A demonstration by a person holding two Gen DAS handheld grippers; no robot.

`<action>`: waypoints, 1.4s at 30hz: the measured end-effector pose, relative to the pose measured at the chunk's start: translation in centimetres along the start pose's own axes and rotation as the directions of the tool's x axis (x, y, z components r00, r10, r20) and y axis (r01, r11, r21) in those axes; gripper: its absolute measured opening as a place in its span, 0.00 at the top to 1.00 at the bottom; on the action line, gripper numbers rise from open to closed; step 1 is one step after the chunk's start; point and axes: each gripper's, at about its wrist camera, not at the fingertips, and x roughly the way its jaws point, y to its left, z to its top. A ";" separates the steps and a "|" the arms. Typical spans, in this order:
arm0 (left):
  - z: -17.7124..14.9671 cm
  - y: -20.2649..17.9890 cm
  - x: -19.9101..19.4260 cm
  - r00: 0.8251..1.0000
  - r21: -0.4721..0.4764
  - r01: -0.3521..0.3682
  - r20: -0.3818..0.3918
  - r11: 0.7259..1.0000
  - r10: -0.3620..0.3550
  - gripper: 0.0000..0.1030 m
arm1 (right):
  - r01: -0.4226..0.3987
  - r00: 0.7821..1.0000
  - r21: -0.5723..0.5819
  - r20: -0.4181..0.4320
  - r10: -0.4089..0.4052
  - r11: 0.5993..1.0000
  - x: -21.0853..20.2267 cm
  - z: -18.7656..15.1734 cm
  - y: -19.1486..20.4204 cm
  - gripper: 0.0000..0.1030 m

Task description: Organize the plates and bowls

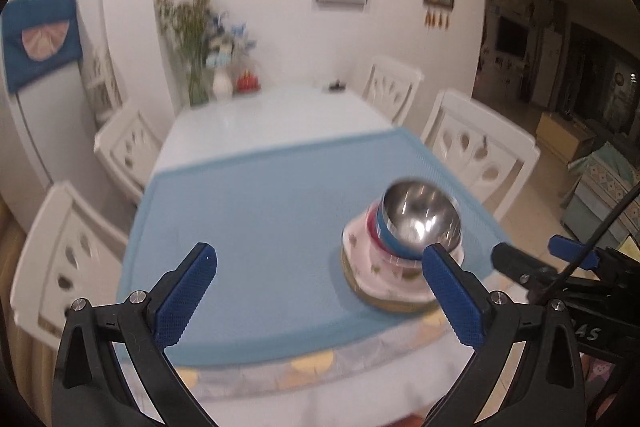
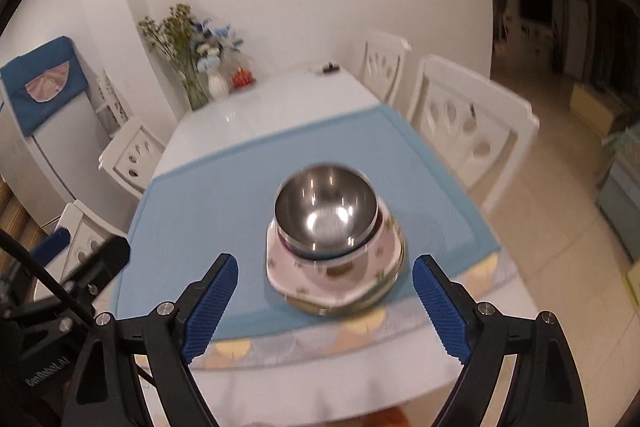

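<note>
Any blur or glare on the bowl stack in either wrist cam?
Left wrist: whole frame motion-blurred, steel bowl rim smeared, bright glare inside. Right wrist: background sharper, bowl and floral plate still soft, several specular spots. Both show strong fisheye bending and dark corners.

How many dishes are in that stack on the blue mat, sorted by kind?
Steel bowl: 1, on top.
Coloured bowls: at least 2 by the red and blue rims under it; blur hides any more.
Floral plate: 1.
Gold-rimmed plate: 1, at the bottom.
Total: 5 that I can make out, all stacked on the blue mat.
</note>
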 end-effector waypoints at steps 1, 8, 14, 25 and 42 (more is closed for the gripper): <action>-0.4 0.1 0.5 1.000 -0.011 -0.010 -0.026 1.000 0.010 0.00 | 0.009 1.000 0.006 -0.011 -0.009 1.000 0.1 -0.4 0.1 0.15; -1.6 2.0 0.8 0.998 -0.099 -0.033 -0.063 0.995 0.027 0.00 | 0.046 0.998 -0.030 -0.039 -0.047 0.998 0.1 -1.7 0.9 0.15; -1.2 2.6 0.1 0.999 -0.109 -0.044 -0.036 0.993 0.040 0.00 | 0.067 0.997 -0.063 -0.041 -0.070 0.996 -0.1 -1.6 1.5 0.15; -1.4 2.8 1.2 0.991 -0.135 0.049 -0.120 0.990 -0.065 0.00 | 0.062 0.994 -0.090 -0.089 -0.071 0.994 1.0 -2.4 2.1 0.15; -0.7 2.3 1.4 0.997 -0.099 -0.013 -0.075 0.995 0.005 0.00 | 0.079 0.990 -0.074 -0.108 -0.087 0.994 1.4 -2.7 0.5 0.15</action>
